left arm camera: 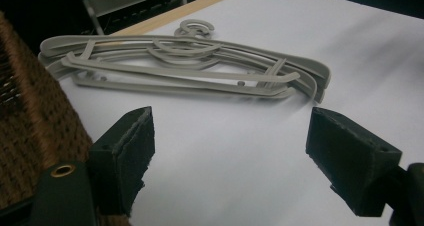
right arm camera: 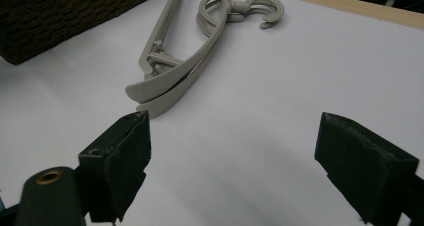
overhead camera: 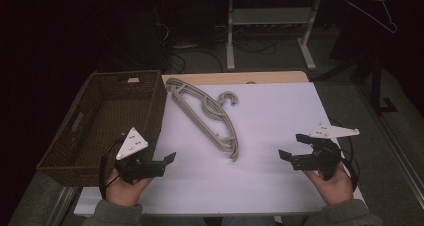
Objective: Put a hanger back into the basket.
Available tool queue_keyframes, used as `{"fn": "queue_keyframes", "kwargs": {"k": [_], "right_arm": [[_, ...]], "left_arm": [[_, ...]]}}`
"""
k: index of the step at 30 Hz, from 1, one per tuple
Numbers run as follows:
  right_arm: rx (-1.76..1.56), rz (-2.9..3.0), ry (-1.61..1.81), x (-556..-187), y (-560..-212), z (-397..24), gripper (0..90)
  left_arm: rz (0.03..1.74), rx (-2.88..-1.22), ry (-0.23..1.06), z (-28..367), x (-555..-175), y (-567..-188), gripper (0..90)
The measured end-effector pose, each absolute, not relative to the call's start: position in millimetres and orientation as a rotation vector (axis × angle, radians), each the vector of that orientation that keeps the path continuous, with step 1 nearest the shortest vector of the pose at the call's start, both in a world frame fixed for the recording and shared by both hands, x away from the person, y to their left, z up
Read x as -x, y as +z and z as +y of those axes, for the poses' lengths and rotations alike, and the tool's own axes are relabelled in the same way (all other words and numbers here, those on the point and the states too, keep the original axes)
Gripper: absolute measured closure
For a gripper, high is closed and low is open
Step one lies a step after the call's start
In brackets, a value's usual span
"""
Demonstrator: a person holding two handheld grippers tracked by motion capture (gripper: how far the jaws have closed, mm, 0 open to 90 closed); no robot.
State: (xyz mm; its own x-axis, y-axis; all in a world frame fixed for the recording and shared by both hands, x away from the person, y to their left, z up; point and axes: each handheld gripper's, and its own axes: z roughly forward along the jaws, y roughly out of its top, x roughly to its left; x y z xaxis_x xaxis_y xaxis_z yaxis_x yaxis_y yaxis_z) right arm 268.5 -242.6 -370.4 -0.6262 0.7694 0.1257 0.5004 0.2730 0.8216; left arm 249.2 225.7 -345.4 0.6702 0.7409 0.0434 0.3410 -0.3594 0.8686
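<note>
1. Left gripper [overhead camera: 169, 158]: held just above the near left part of the tabletop [overhead camera: 280, 116] beside the near corner of the wicker basket [overhead camera: 75, 136]; the jaws are spread wide with nothing between them. A swing to the left is judged likely to knock the basket wall.

2. Right gripper [overhead camera: 290, 147]: held near the right front edge, well apart from the left one, its jaws likewise released and empty. The trailing cable is judged able to drag across the tabletop if the reach is long.

3. Stack of grey plastic hangers [overhead camera: 207, 117]: laid flat at the middle of the tabletop, running diagonally from the basket's far corner toward the near centre, ahead of both grippers. In the left gripper view the stack [left arm camera: 190, 71] is seen as several nested hangers; in the right gripper view its near tip [right arm camera: 150, 93] lies just beyond the jaws.
   - A grasp closed on one thin arm may lift several hangers at once, since they are interlocked.
   - A flat hanger may be pushed along the smooth surface instead of being caught.

4. Hooks [overhead camera: 229, 98]: overlapped at the far end; snagging is judged probable if one hanger is pulled away.
</note>
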Motion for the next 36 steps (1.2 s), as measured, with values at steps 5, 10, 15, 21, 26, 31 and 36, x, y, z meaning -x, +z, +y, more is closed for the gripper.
{"fn": "queue_keyframes", "kwargs": {"k": [5,10,15,21,26,31,36], "right_arm": [[-1.168,2.25,1.279,-268,-373,-245,14.2],[-1.175,2.247,1.278,-267,-374,-245,14.2],[-1.164,2.24,1.282,-267,-375,-246,14.2],[-1.165,2.24,1.281,-268,-377,-247,14.3],[-1.163,2.234,1.282,-268,-378,-247,14.3],[-1.166,2.23,1.282,-268,-379,-248,14.3],[-1.166,2.232,1.279,-269,-379,-248,14.3]], "left_arm": [[0.815,-1.978,0.516,213,-257,-342,19.0],[0.814,-1.983,0.474,203,-268,-341,18.9],[0.851,-1.95,0.401,194,-280,-339,17.6],[0.859,-1.929,0.352,182,-294,-334,17.3],[0.852,-1.921,0.329,171,-302,-330,17.8],[0.858,-1.906,0.286,161,-312,-330,19.3],[0.872,-1.892,0.238,153,-323,-330,19.6]]}}
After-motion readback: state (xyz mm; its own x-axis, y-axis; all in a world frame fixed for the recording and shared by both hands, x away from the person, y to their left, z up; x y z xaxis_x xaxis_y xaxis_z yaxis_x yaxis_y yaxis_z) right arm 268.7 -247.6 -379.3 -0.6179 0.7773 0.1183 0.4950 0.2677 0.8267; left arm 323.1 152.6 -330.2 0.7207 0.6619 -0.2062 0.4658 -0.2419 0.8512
